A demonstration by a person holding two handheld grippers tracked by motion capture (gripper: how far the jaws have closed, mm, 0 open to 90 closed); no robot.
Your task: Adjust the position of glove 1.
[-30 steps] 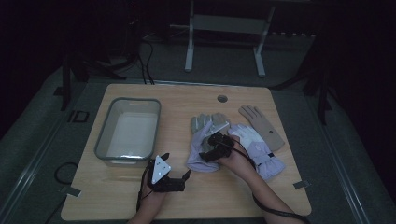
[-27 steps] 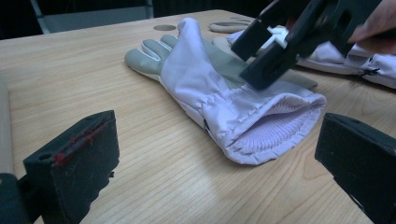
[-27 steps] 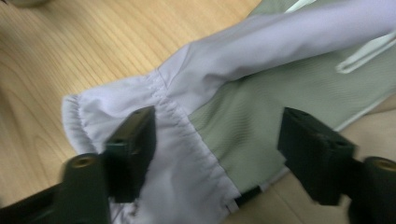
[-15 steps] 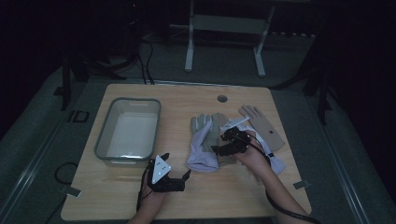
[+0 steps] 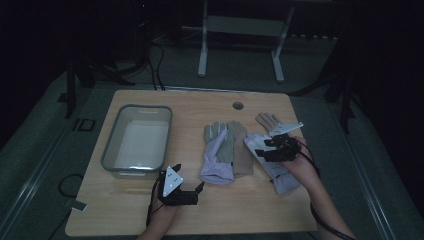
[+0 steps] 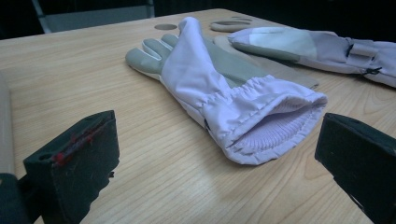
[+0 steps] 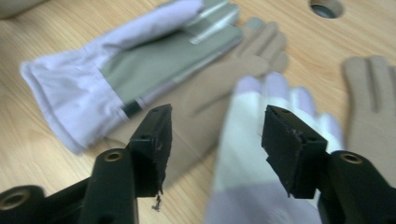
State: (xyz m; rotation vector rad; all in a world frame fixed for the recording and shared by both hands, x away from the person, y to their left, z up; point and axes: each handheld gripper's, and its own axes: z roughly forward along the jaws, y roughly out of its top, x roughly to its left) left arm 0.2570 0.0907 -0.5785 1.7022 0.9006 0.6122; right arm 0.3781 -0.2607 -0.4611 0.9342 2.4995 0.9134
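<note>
My right tool (image 5: 270, 148) has swung from the middle glove (image 5: 223, 150) toward three o'clock and now hovers over the right-hand glove (image 5: 279, 172). Its jaws have just been closing, still apart, clamping nothing. My left tool (image 5: 192, 192) waits agape at six o'clock on the bench (image 5: 125, 210). I'd judge the right-hand glove is next.

The high view looks forward and down from above the person's side, taking in the whole table (image 5: 150, 220) from afar. The 2 gripper views sit low and close over the tabletop, and all 3 views share the lilac-cuffed glove (image 5: 220, 152) (image 6: 224, 88) (image 7: 107, 65).
</note>
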